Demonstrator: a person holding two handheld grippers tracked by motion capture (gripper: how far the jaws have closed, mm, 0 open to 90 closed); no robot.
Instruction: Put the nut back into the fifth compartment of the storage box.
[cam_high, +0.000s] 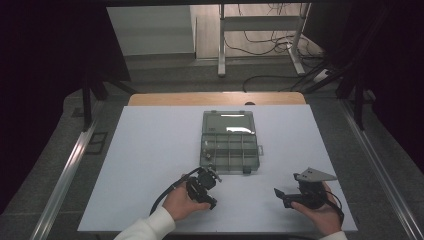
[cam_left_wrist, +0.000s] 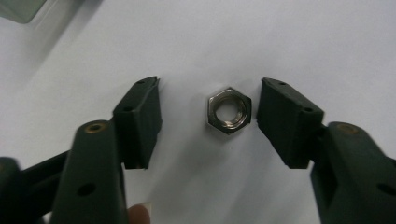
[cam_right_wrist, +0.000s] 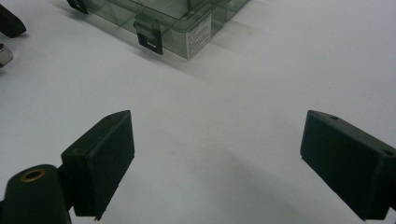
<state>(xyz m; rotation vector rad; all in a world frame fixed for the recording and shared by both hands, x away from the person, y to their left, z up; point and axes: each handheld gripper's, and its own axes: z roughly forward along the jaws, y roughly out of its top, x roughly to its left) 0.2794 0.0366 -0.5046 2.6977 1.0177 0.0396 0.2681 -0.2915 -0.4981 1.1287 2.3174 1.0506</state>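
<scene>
The left gripper (cam_left_wrist: 208, 112) stands over a small silver steel hexagonal nut (cam_left_wrist: 229, 110) that lies flat on the white tabletop (cam_left_wrist: 289, 42), at the centre of the left gripper view. Its jaws are apart, one on each side of the nut; the pad at the right of the frame sits just beside a flat of the hexagon, and the left pad is farther off. To grip well, the gripper should shift slightly rightward in the frame so the nut is centred, then squeeze on two opposite flats, not corners. In the high view the clear plastic compartment box (cam_high: 230, 141) lies open at centre, just above that gripper. The right gripper (cam_right_wrist: 212, 158) hangs with jaws wide apart, empty
</scene>
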